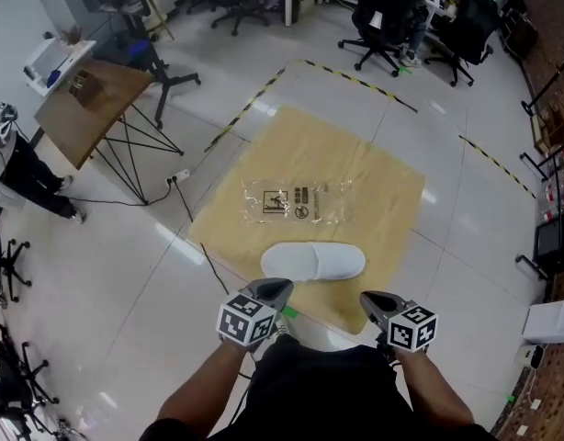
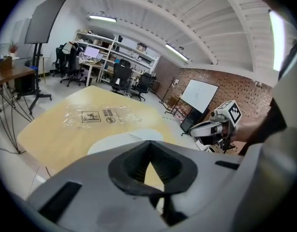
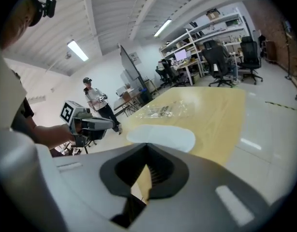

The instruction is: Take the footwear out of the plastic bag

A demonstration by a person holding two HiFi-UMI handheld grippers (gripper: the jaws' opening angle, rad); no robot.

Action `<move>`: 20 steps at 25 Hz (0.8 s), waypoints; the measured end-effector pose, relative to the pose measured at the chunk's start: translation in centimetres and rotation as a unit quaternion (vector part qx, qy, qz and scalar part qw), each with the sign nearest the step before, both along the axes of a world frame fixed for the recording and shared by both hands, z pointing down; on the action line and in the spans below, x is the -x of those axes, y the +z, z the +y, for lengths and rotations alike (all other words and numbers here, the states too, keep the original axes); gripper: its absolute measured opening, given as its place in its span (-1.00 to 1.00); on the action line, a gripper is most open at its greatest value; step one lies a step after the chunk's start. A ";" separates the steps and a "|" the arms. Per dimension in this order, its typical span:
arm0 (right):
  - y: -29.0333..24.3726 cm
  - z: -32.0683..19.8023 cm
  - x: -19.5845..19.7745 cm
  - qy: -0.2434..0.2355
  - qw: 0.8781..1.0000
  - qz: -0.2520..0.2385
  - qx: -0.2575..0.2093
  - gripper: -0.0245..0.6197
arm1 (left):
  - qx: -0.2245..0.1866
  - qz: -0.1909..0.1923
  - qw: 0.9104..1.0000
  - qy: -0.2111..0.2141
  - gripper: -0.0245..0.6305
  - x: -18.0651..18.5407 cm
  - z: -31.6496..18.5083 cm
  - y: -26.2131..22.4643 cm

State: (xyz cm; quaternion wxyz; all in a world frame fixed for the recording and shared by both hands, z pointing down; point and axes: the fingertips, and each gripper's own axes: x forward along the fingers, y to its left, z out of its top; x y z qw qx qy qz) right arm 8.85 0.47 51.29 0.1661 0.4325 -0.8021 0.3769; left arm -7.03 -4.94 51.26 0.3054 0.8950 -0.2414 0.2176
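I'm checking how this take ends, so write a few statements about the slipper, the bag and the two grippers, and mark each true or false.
1. The white slipper lies outside the plastic bag. True.
2. The right gripper holds the slipper. False: it is shut on nothing, and the slipper rests on the yellow mat.
3. The plastic bag lies flat on the mat, farther from the person than the slipper. True.
4. The left gripper is wide open. False: its jaws are together with nothing between them.

Left gripper (image 1: pixel 280 287), right gripper (image 1: pixel 366 298): jaws together
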 end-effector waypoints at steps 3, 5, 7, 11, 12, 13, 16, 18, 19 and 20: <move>-2.2 1.9 0.8 -0.029 0.999 -0.005 -0.029 -0.92 | 0.014 0.002 1.000 -0.027 -0.91 -0.1 3.6 -0.5; -4.0 3.4 0.4 -0.042 0.998 -0.014 -0.041 -0.92 | 0.007 0.007 0.999 -0.050 -0.91 -0.6 5.2 -1.4; -5.9 5.6 -0.6 -0.055 0.997 -0.021 -0.055 -0.92 | -0.006 0.008 0.997 -0.078 -0.91 -1.2 6.9 -2.7; -8.0 10.7 -4.6 -0.078 0.992 -0.034 -0.093 -0.92 | -0.031 0.012 0.991 -0.133 -0.91 -3.4 12.0 -4.9; -8.0 11.9 -5.8 -0.078 0.991 -0.039 -0.099 -0.92 | -0.033 0.013 0.989 -0.142 -0.91 -4.0 13.8 -5.1; -7.8 13.1 -7.0 -0.076 0.991 -0.042 -0.104 -0.92 | -0.032 0.015 0.989 -0.147 -0.91 -4.7 15.7 -5.2; -7.1 16.4 -10.0 -0.071 0.991 -0.050 -0.106 -0.92 | -0.024 0.011 0.989 -0.146 -0.91 -7.1 21.4 -4.8; -6.7 18.9 -11.0 -0.072 0.991 -0.056 -0.099 -0.92 | -0.011 -0.006 0.989 -0.147 -0.91 -8.2 24.6 -4.2; -6.7 20.3 -11.3 -0.073 0.991 -0.061 -0.095 -0.92 | -0.003 -0.012 0.989 -0.150 -0.91 -8.6 26.0 -4.1; -6.7 21.6 -11.5 -0.075 0.991 -0.065 -0.091 -0.92 | 0.004 -0.016 0.988 -0.153 -0.91 -8.9 27.2 -4.3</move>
